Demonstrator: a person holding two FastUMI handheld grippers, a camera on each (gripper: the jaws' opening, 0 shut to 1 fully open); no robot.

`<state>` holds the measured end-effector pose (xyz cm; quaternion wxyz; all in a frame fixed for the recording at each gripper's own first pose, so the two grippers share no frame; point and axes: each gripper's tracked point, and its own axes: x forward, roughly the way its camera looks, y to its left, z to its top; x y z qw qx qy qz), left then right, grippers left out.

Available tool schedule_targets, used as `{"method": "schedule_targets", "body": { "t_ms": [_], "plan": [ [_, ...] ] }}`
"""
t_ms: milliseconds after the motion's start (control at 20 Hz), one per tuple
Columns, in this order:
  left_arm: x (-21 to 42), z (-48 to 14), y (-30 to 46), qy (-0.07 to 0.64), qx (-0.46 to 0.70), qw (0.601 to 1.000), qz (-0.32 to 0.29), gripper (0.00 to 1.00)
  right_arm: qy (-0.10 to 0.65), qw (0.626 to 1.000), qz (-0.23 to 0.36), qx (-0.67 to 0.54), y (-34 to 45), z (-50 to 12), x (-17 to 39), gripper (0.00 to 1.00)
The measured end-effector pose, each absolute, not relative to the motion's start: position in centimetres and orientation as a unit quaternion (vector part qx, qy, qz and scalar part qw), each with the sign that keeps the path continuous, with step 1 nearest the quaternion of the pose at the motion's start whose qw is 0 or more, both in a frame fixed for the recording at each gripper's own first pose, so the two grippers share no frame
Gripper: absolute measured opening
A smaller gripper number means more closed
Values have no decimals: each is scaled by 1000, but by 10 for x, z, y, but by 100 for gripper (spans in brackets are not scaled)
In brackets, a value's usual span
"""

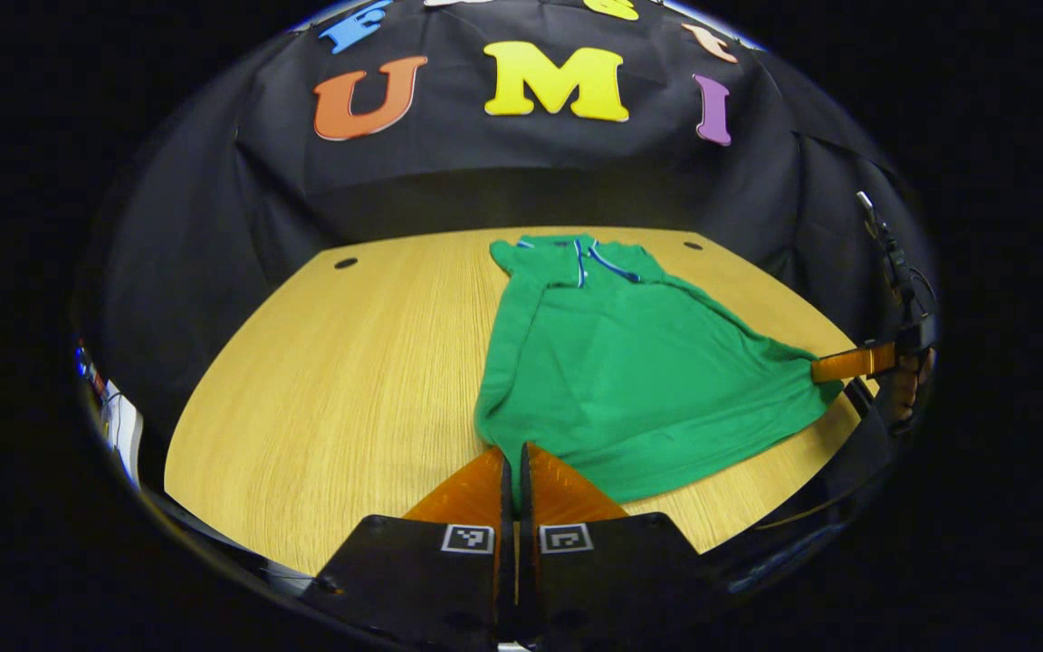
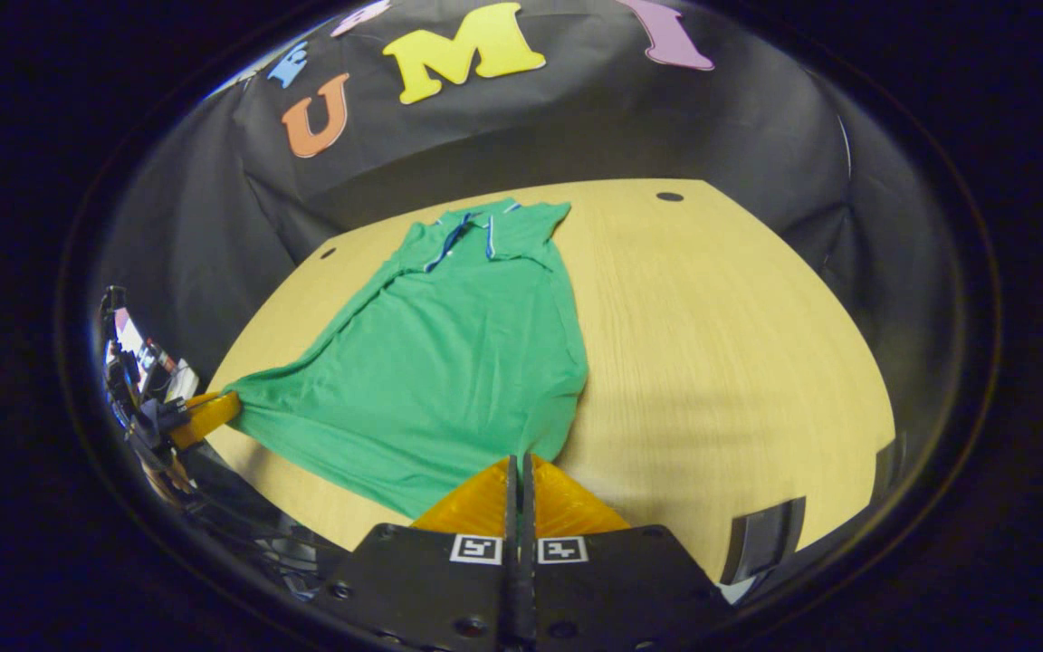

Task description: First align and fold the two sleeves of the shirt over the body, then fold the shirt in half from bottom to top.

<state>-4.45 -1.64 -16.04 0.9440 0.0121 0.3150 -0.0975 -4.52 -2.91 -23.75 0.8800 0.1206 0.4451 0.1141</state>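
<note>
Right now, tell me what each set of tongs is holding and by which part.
Both hold the green polo shirt by its bottom hem: the left tongs shut on one hem corner, the right tongs on the other.

Shirt point(image 1: 630, 362) on table point(image 1: 349, 389) — collar far, hem near, a gripper at each hem corner

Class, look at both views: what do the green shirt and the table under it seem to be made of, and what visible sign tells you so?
Green shirt: soft knit fabric, probably cotton or a blend, matte; it drapes, creases and stretches to a point where the tongs pull its hem corners. Table: wood or a wood-look laminate, pale, smooth, slightly glossy; fine parallel grain lines run across it, though the pictures cannot show whether it is solid.
</note>
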Motion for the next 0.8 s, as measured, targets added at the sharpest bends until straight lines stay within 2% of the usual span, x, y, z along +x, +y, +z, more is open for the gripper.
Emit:
{"method": "schedule_targets", "body": {
  "t_ms": [200, 500, 800],
  "plan": [
    [-10, -125, -16, 228, 27, 970, -82, 5, 390, 908, 110, 111, -24, -198, -18, 0],
    [44, -94, -29, 177, 2, 980, -88, 4, 346, 930, 99, 76, -11, -157, 39, 0],
    [123, -76, -20, 140, 0, 987, -79, 4, 321, 942, 78, 58, -12, -139, 126, 0]
  ]
}}
